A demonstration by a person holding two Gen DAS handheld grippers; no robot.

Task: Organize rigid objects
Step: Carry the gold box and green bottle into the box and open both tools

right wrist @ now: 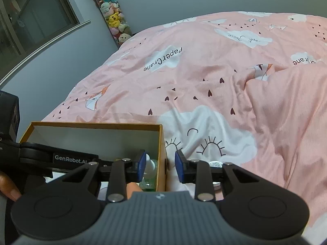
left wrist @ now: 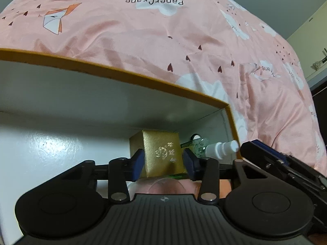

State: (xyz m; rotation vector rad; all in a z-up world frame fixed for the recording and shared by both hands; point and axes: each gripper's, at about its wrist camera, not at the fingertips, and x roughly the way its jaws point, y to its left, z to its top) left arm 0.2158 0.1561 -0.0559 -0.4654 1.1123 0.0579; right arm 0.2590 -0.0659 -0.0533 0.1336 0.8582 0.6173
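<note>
Gold box low inside the open carton, near its right wall, pinched flat-faced between left gripper pads. Beside it, white spray bottle. Right gripper spread, empty, straddling that wall.

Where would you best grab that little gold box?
Across its two flat upright sides, coming from above and the near side. The gold box is a small cube inside the big box, and the left gripper already pinches it that way.
</note>
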